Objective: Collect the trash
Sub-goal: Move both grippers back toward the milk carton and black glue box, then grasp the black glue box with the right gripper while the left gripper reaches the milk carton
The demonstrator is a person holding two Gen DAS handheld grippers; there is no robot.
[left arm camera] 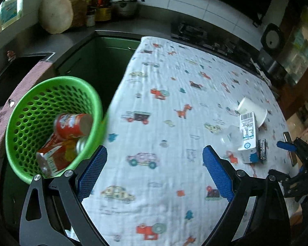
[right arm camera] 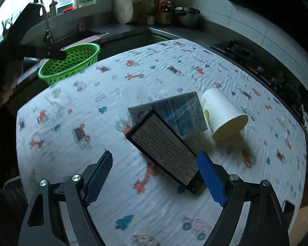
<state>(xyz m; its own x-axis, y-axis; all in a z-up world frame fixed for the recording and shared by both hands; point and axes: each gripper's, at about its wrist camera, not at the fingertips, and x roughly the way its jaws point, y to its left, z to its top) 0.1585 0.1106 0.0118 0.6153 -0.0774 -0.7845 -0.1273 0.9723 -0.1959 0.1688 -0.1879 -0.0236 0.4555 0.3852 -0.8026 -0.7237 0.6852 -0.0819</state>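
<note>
Your green basket [left arm camera: 51,94], lower left of the left view, already held red packaging [left arm camera: 71,126]. A carton [right arm camera: 174,112], cup [right arm camera: 223,116] and black box [right arm camera: 166,149] (mid-frame) remained. Both your left gripper [left arm camera: 154,172] and right gripper [right arm camera: 156,176] stood apart, empty.

In the left wrist view the green basket [left arm camera: 51,123] smears along its near rim, and the red can [left arm camera: 72,126] and red carton [left arm camera: 53,155] inside carry print too blurred to read. A clear item [left arm camera: 232,136], perhaps a plastic cup, half hides behind the milk carton [left arm camera: 248,137]. In the right wrist view the black box [right arm camera: 166,149] covers the carton's lower corner.
</note>
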